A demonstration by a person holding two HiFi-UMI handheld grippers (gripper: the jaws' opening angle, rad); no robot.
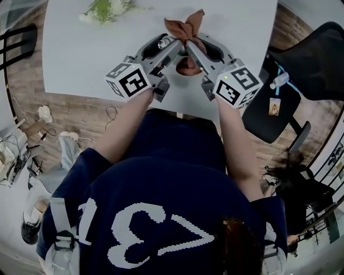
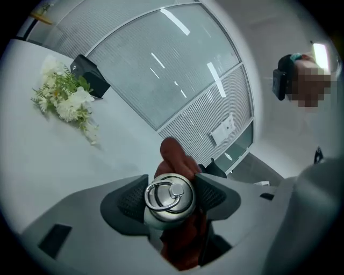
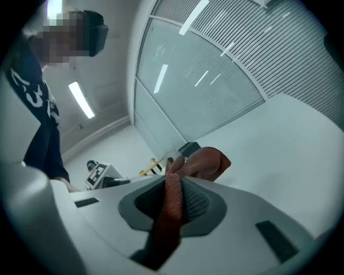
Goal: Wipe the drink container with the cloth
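Over the white table (image 1: 80, 53) both grippers meet tip to tip. My left gripper (image 1: 170, 45) is shut on a silver metal drink container (image 1: 164, 42); in the left gripper view its ringed lid (image 2: 170, 197) sits clamped between the two dark pads of the left gripper (image 2: 171, 201). A rust-brown cloth (image 1: 186, 27) bunches above and behind the container, and the cloth (image 2: 173, 153) also hangs below it. My right gripper (image 1: 189, 48) is shut on that cloth; the cloth (image 3: 173, 207) is a pinched strip between the pads of the right gripper (image 3: 175, 200). The container's body is hidden.
A bunch of white flowers (image 1: 105, 9) lies at the table's far left, and beyond the flowers (image 2: 67, 99) lies a small black object (image 2: 88, 74). A black office chair (image 1: 317, 59) stands right of the table. Cables and shoes litter the wooden floor at the left.
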